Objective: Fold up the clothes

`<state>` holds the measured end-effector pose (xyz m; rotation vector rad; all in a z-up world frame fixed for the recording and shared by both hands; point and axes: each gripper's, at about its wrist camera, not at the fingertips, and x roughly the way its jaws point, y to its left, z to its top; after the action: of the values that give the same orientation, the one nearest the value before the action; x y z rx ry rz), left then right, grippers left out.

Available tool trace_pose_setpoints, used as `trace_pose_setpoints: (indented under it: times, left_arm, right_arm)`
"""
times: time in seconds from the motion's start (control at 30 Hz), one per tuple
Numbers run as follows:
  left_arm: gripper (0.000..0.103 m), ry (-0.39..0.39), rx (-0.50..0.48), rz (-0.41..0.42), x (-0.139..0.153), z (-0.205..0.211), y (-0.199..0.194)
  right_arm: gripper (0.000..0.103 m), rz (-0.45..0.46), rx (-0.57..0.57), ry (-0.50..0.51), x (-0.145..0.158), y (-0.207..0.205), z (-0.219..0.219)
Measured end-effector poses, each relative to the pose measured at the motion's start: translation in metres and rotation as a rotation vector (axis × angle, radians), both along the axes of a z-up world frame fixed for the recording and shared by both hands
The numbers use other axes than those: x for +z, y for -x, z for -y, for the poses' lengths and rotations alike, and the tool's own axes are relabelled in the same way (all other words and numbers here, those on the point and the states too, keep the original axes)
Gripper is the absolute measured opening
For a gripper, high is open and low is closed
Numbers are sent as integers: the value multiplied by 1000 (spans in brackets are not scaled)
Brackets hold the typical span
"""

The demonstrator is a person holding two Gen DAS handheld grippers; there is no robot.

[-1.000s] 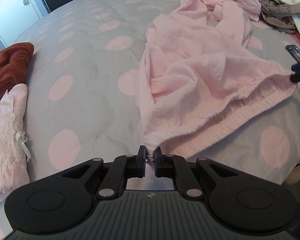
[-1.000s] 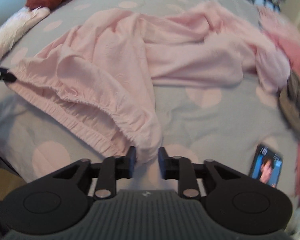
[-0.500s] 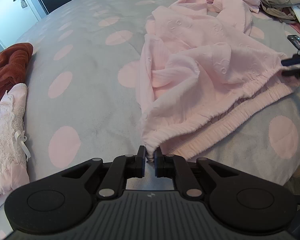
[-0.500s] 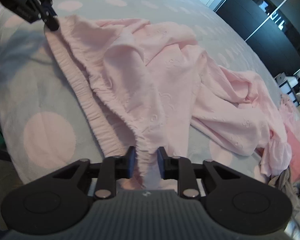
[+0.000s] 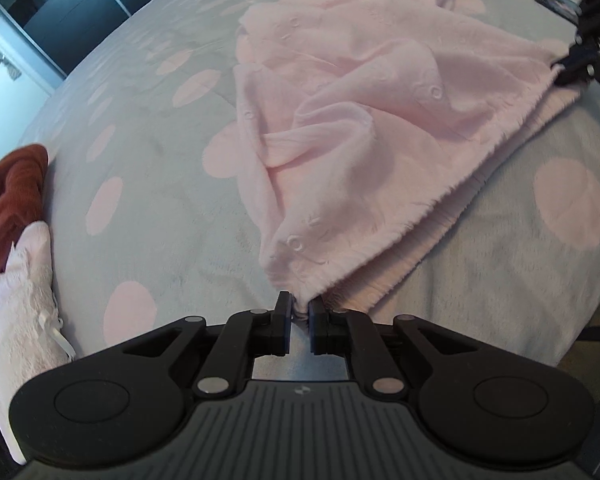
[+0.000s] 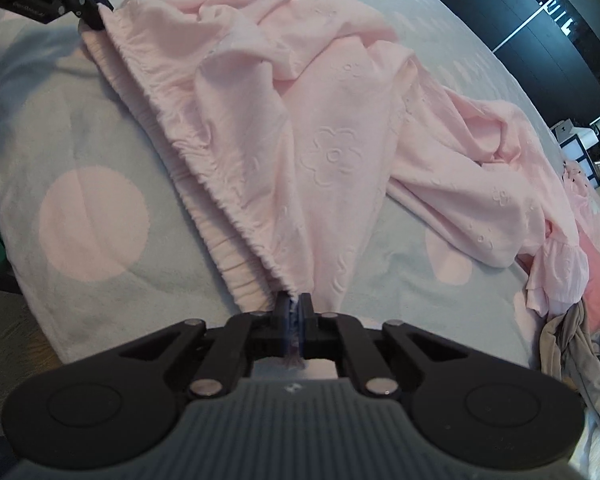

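Note:
Pale pink trousers [image 5: 372, 120] with embossed flowers lie on the grey bed with pink dots [image 5: 148, 184]. My left gripper [image 5: 299, 310] is shut on one end of the elastic waistband. My right gripper [image 6: 296, 306] is shut on the other end of the waistband [image 6: 204, 184]. The waistband is stretched between them near the bed's front edge. The trouser legs [image 6: 480, 168] trail away, rumpled, towards the far side. Each gripper shows in the other's view, the right one at the far right [image 5: 580, 60], the left one at the top left [image 6: 88, 12].
A rust-red garment [image 5: 12, 192] and a white lacy one [image 5: 20, 304] lie at the bed's left edge. A grey and white clothes pile [image 6: 580, 344] and a deeper pink cloth [image 6: 596, 256] lie beyond the trouser legs. Dark wardrobe doors [image 6: 540, 20] stand behind.
The right gripper has closed tight on the waistband end. Both grippers have pulled apart, so the waistband is now taut and straighter along the bed's front edge.

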<state>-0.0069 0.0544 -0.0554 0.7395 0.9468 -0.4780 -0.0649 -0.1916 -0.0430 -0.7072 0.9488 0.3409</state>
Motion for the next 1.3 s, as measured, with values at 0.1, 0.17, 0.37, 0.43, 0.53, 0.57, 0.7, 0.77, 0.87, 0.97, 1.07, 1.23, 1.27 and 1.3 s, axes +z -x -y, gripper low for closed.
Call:
trace_pose_setpoints:
  times: [0.1, 0.17, 0.37, 0.43, 0.53, 0.57, 0.7, 0.77, 0.87, 0.97, 1.07, 1.23, 1.27, 1.3]
  left_arm:
    - [31, 7, -37, 25, 8, -3, 7]
    - [45, -2, -91, 55, 13, -4, 18]
    - [47, -149, -408, 279, 8, 19, 72]
    - [47, -222, -532, 320, -5, 29, 90]
    - [47, -301, -616, 321, -26, 39, 99]
    - [48, -325, -627, 330, -32, 41, 98]
    - [47, -383, -638, 357, -50, 44, 91]
    - [47, -392, -639, 372, -57, 44, 87]
    - [45, -407, -636, 397, -62, 46, 83]
    - [26, -416, -625, 392, -65, 49, 79]
    - [16, -417, -607, 402, -66, 49, 76]
    - [5, -332, -501, 412, -45, 49, 64]
    - [5, -302, -476, 419, -34, 49, 62]
    - [5, -269, -450, 425, -22, 50, 60]
  right_arm:
    - [27, 0, -11, -29, 9, 3, 6]
    - [40, 40, 22, -7, 15, 14, 6]
    - [46, 155, 235, 64, 20, 49, -14]
    - [51, 168, 320, 124, 12, 58, -24]
    - [53, 174, 399, 217, -2, 62, -32]
    - [53, 180, 414, 245, -6, 62, -33]
    - [53, 178, 447, 320, -21, 58, -31]
    - [53, 186, 464, 346, -27, 59, -30]
    - [50, 234, 501, 424, -39, 63, -30]
    - [36, 263, 536, 482, -47, 66, -29]
    - [34, 300, 569, 538, -54, 72, -28]
    - [8, 350, 506, 548, -51, 64, -22]
    - [8, 368, 482, 532, -45, 62, -22]
    - [8, 386, 447, 500, -33, 59, -21]
